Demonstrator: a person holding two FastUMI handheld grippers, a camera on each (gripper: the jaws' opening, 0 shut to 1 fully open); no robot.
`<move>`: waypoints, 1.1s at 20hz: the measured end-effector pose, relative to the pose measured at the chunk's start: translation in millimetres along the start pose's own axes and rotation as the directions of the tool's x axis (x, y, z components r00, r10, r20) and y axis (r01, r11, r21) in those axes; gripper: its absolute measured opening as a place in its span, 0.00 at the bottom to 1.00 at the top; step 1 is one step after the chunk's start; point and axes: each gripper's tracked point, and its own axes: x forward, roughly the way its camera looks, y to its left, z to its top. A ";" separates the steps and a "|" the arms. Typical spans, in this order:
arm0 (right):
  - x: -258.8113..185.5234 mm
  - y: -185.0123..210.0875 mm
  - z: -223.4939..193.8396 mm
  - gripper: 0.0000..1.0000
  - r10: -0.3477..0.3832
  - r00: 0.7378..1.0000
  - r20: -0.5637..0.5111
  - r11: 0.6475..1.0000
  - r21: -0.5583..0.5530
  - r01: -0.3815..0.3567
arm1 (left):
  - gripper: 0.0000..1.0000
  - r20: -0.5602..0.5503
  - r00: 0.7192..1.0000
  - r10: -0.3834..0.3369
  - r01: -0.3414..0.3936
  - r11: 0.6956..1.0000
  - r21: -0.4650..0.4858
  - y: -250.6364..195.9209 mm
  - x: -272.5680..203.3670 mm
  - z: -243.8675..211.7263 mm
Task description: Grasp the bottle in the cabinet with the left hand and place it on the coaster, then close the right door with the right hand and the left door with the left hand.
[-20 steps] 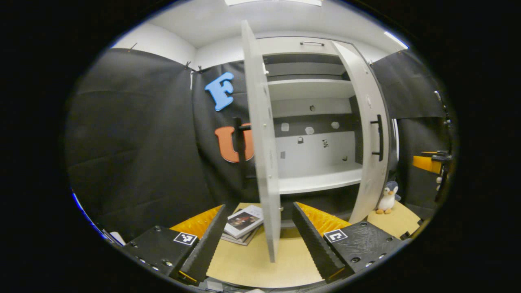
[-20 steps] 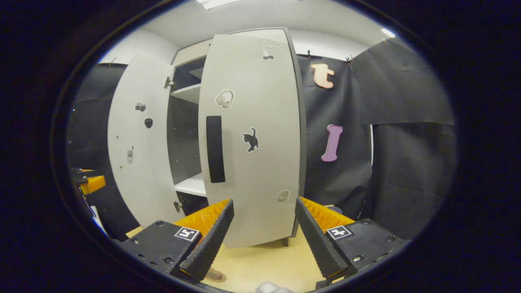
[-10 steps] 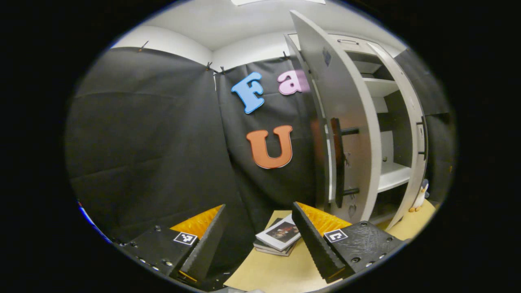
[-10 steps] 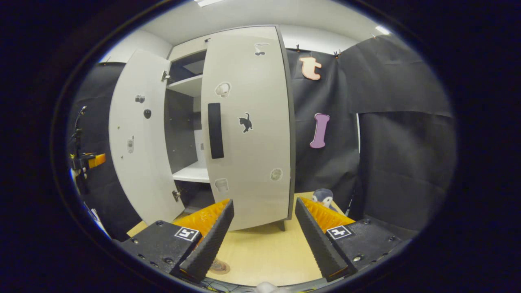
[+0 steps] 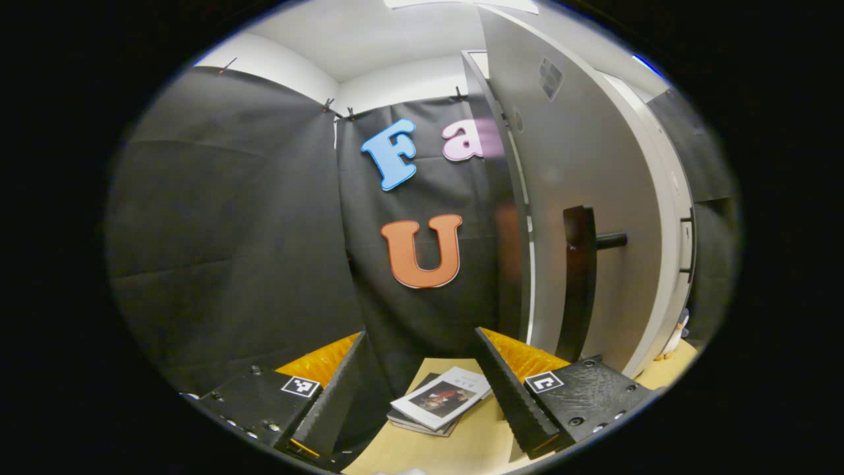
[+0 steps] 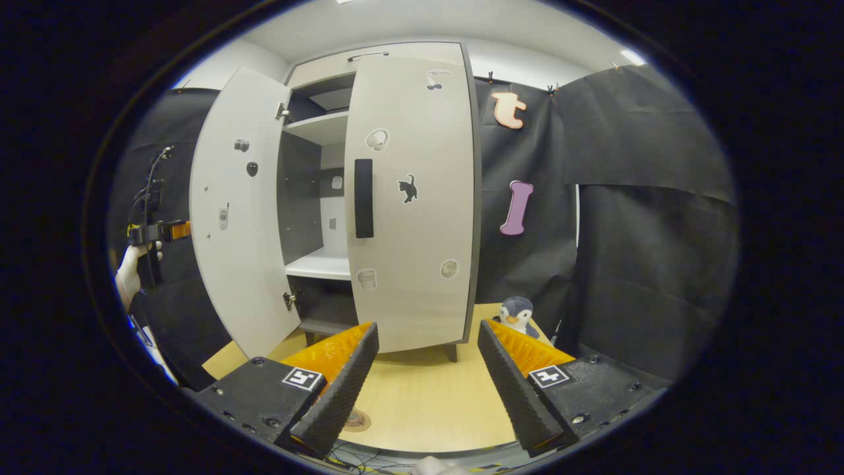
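Left claw (image 5: 422, 386) spread, empty, beside pale grey left cabinet door (image 5: 580, 198); right claw (image 6: 425, 379) spread; risk: snagging black bar handle (image 5: 577, 284), door rebounding ajar.

Legible text, labels and signs in the two gripper views.
No word or number can be read. Each gripper carries square black-and-white coded markers, not readable as text: two on the left gripper (image 5: 422, 382) and two on the right gripper (image 6: 427, 373). The top magazine (image 5: 440, 398) on the desk (image 5: 461, 448) bears cover print too small to read. The right door (image 6: 412, 198) carries picture stickers, among them a black cat sticker (image 6: 409, 189), without lettering.
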 end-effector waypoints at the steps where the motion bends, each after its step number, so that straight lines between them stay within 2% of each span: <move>1: -1.8 -2.3 0.3 0.99 -0.002 1.000 0.001 1.000 0.007 0.002 | 0.97 0.002 1.000 -0.016 0.016 1.000 -0.004 -8.4 -0.1 0.8; 3: -4.4 -9.0 -0.6 0.99 -0.006 1.000 -0.001 1.000 0.018 0.006 | 0.94 0.016 1.000 0.006 -0.007 1.000 0.020 -6.4 0.9 4.4; 4: -4.6 -12.7 -1.4 0.96 -0.008 1.000 -0.001 1.000 0.023 0.008 | 0.94 0.022 1.000 0.008 -0.009 1.000 0.022 -7.3 -0.6 4.5; 6: -6.4 -20.5 -1.1 0.99 -0.003 1.000 -0.003 1.000 0.026 0.003 | 0.93 0.010 1.000 0.001 -0.001 1.000 -0.007 -12.1 -1.7 1.8; 7: -6.9 -25.5 0.3 0.99 0.000 1.000 -0.002 1.000 0.026 0.000 | 0.87 0.002 1.000 0.000 0.000 1.000 -0.021 -13.2 -2.3 1.2; 9: -7.2 -36.8 3.1 0.99 0.008 1.000 0.004 0.999 0.032 -0.008 | 0.94 -0.010 1.000 -0.006 0.006 0.999 -0.044 -20.9 -1.2 -1.6; 11: -5.4 -50.3 5.8 0.96 0.016 1.000 0.001 0.999 0.035 -0.016 | 0.70 -0.018 0.999 0.037 -0.038 0.999 -0.033 -17.7 -6.0 0.2; 12: -4.8 -57.1 8.8 0.99 0.017 1.000 0.005 0.999 0.035 -0.017 | 0.70 -0.022 0.998 0.060 -0.060 0.998 -0.022 -16.7 -7.6 -0.2; 15: -4.6 -73.0 13.3 0.99 0.030 1.000 0.007 0.999 0.034 -0.030 | 0.78 -0.029 0.995 0.090 -0.091 0.995 -0.029 -24.5 -11.4 0.0; 16: -5.8 -76.4 12.9 0.99 0.039 0.999 0.007 0.999 0.034 -0.039 | 0.74 -0.030 0.995 0.092 -0.093 0.995 -0.036 -30.1 -14.2 0.2; 18: -8.0 -86.2 14.8 0.99 0.043 0.999 0.008 0.999 0.026 -0.043 | 0.78 -0.028 0.996 0.089 -0.090 0.995 -0.038 -41.8 -17.5 1.7; 21: -8.9 -99.8 17.4 0.99 0.046 0.999 0.010 0.999 0.021 -0.047 | 0.78 -0.023 0.996 0.082 -0.082 0.996 -0.021 -60.4 -20.9 3.9; 22: -8.8 -103.7 18.7 0.96 0.048 0.999 0.011 0.999 0.021 -0.048 | 0.78 -0.021 0.997 0.073 -0.074 0.997 -0.023 -68.8 -21.4 3.9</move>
